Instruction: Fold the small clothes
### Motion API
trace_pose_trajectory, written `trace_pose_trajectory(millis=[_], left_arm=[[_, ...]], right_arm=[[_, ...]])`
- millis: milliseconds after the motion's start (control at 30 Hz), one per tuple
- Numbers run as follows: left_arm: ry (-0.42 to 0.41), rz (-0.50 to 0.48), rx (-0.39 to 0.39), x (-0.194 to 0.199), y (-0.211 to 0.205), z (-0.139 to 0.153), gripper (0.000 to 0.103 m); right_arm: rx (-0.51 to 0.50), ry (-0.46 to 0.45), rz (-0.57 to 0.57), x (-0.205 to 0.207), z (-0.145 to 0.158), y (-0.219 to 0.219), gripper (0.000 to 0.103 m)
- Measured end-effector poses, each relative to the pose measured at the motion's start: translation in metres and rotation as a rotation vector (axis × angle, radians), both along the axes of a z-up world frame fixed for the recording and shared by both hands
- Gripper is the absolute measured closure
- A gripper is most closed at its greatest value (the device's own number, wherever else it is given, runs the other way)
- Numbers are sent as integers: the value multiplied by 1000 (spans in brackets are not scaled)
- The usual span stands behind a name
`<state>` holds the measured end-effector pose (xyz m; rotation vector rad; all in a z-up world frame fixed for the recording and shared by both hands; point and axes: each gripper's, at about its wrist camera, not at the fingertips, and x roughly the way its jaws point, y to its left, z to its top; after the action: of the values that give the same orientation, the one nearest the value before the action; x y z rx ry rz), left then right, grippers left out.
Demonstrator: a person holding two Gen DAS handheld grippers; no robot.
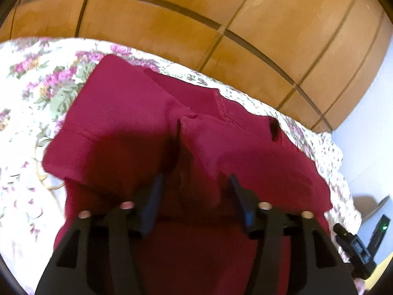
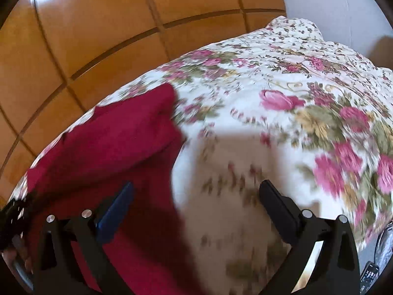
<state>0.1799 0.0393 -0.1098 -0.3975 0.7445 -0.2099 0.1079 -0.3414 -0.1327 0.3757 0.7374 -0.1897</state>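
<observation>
Garment (image 1: 137, 132) edge beside bare bedspread (image 2: 282, 113); right gripper (image 2: 196, 194) jaws apart.

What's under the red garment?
The floral bedspread shows all around the red garment, so it lies on that. Whatever sits directly beneath the cloth is covered.

One red garment (image 1: 127, 132), one floral bedspread (image 2: 282, 113), two tools: left (image 1: 195, 184), right (image 2: 196, 194).
</observation>
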Motion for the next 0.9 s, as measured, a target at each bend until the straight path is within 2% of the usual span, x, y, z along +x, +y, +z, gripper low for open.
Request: trace_pose_trajectory(millis=[67, 100, 133, 167, 267, 467, 533, 633, 700, 900], left_arm=[[-5, -4, 61, -10, -7, 5, 13], [2, 11, 108, -16, -10, 6, 6], [14, 40, 161, -23, -13, 6, 4], [26, 50, 187, -29, -14, 6, 4], [66, 51, 200, -42, -12, 2, 4], [94, 52, 306, -76, -13, 2, 4], [94, 41, 322, -86, -11, 1, 4], [90, 30, 353, -100, -9, 0, 4], [93, 27, 364, -108, -7, 1, 4], [95, 32, 363, -124, -2, 7, 4]], right_arm=[[15, -3, 29, -14, 0, 6, 2], [29, 3, 48, -22, 0, 9, 2], [42, 8, 66, -27, -1, 11, 2], [50, 12, 80, -32, -2, 13, 2], [69, 21, 111, -47, -3, 16, 3], [123, 29, 138, -74, -3, 18, 3], [139, 36, 156, -80, -4, 19, 6], [174, 48, 170, -86, -5, 14, 16], [196, 53, 166, -88, -5, 10, 26], [201, 79, 209, -95, -4, 5, 28]])
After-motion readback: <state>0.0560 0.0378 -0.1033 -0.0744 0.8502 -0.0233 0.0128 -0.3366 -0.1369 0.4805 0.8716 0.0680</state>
